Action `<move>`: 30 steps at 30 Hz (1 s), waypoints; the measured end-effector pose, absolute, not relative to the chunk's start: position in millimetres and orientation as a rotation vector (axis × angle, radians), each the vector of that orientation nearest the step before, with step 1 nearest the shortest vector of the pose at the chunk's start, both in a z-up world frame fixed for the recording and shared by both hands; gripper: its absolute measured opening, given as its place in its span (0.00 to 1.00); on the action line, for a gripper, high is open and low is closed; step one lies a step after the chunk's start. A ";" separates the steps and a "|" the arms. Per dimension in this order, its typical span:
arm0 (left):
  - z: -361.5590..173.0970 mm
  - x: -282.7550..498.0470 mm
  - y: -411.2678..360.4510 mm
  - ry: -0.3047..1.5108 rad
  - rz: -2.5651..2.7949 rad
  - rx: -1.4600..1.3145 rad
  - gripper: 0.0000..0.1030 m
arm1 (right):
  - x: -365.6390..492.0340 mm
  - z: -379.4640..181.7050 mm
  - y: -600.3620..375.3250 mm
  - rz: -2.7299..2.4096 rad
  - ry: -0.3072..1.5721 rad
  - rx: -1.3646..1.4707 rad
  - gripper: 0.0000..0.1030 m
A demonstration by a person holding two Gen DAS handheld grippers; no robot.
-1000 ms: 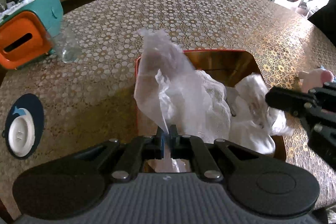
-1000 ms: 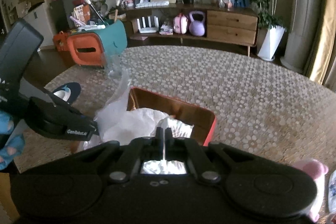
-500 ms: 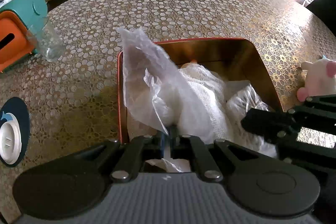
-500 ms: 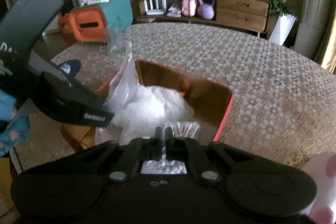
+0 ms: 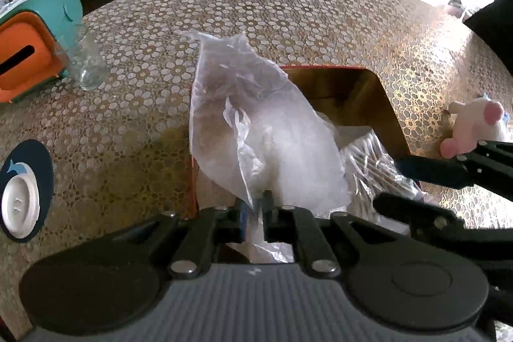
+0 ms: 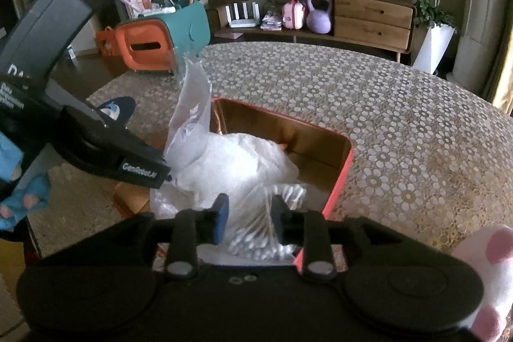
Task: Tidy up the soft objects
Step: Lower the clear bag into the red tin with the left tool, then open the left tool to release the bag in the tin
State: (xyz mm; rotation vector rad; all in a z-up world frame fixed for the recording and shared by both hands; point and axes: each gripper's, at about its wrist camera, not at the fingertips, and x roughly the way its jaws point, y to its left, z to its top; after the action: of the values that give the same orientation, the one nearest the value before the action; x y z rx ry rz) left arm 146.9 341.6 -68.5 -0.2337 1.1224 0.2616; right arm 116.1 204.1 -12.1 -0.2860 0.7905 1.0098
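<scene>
Pinching a crumpled clear plastic bag (image 5: 256,130) between nearly closed jaws, the left gripper (image 5: 255,209) fills the foot of the left wrist view, holding the bag just over the near-left corner of the orange-rimmed box (image 5: 381,95); the bag rises upright and hides much of the box's inside; to the right of the bag, within the box, lies a clear packet of cotton swabs (image 5: 372,156); the right gripper (image 5: 413,181) reaches in from the right over that packet, its jaws apart; beyond the box's right wall a pink-and-white plush toy (image 5: 471,127) lies on the patterned table (image 5: 288,8); well left of the box stand a drinking glass (image 5: 83,60) and an orange-and-teal container (image 5: 29,53), with a dark coaster (image 5: 25,191) nearer the camera

Moving to the right wrist view, the right gripper (image 6: 248,218) hangs spread wide over the box's (image 6: 340,181) near edge, released, with the swab packet (image 6: 263,233) lying between its fingers, not clamped; the left gripper (image 6: 168,173), clenched on the plastic bag (image 6: 192,124), comes in over the box's left side; white soft stuff (image 6: 250,162) fills the box's left half; the plush toy (image 6: 484,274) sits right of the box at the frame's corner
</scene>
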 end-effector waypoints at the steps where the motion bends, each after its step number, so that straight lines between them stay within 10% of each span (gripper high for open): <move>1: -67.0 145.3 341.8 1.117 0.262 -0.242 0.14 | 115.1 -10.2 203.0 1.014 0.788 -0.286 0.36; 13: -44.1 121.6 336.6 1.028 0.267 -0.265 0.65 | 96.8 18.7 176.5 1.008 0.720 -0.240 0.69; 30: 7.0 80.9 295.3 0.916 0.244 -0.227 0.75 | 70.2 60.5 95.2 0.942 0.634 -0.178 0.99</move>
State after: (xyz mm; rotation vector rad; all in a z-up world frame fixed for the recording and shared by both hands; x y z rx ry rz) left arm 80.9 295.3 7.0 -0.2267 0.9160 0.2442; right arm 70.2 95.2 60.5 -0.1785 0.6345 0.9419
